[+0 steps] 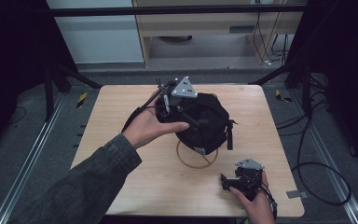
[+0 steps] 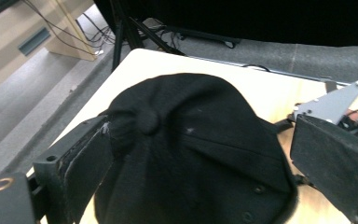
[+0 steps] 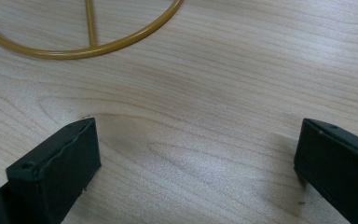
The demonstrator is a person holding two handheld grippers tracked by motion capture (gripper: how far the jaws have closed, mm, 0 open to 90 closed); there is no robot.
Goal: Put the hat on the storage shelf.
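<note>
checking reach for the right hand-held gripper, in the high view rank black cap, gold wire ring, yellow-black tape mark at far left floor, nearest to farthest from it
1. Gold wire ring, on the table just up-left of the right hand-held gripper.
2. Black cap, mid-table above the ring.
3. Yellow-black tape mark, on the floor past the table's far left corner.

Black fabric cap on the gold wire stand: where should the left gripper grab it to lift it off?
Grip the black fabric cap at its crown, around the top button, coming from above. The left gripper already straddles the dome with jaws open; the soft crown bunches easily, and the gold wire stand releases upward.
</note>
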